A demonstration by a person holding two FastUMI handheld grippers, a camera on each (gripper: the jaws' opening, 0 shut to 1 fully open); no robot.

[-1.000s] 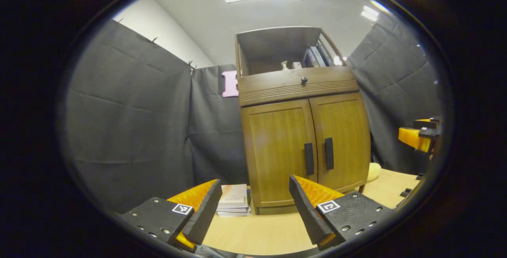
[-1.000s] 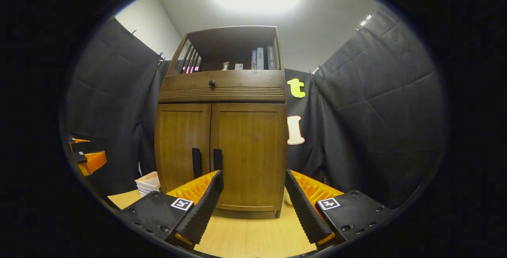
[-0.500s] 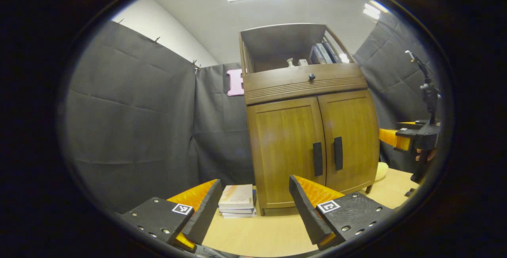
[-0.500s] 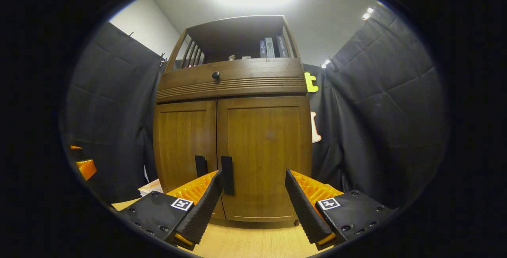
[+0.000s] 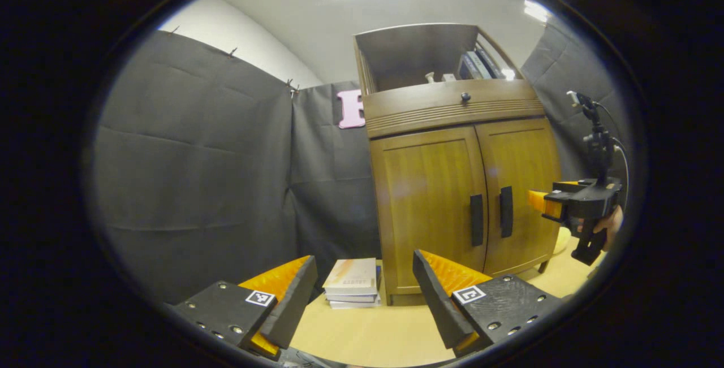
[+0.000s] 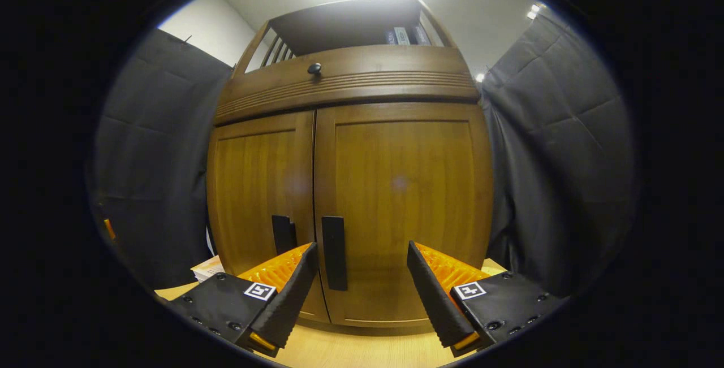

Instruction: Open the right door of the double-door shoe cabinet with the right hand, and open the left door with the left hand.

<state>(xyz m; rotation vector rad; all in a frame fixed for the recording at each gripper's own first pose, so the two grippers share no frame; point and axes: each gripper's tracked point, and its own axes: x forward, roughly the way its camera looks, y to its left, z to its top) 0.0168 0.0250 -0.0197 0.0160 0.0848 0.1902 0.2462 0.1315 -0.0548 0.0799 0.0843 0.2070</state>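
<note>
Fingers of the right gripper (image 6: 362,277) stand spread wide at the bottom of the right gripper view, with nothing between them. They are close to the cabinet (image 6: 345,91), and the right door (image 6: 401,210) takes up the middle of the frame. Its dark handle (image 6: 334,252) sits just inside the left-hand finger — lined up, I would say, for a grasp not yet made. Both doors are shut.

In the left gripper view the left gripper (image 5: 365,286) also gapes empty, well back from the left door (image 5: 430,204) at centre right — probably waiting its turn. A stack of books (image 5: 352,283) lies by the cabinet's foot; its cover print is too small to read.
</note>
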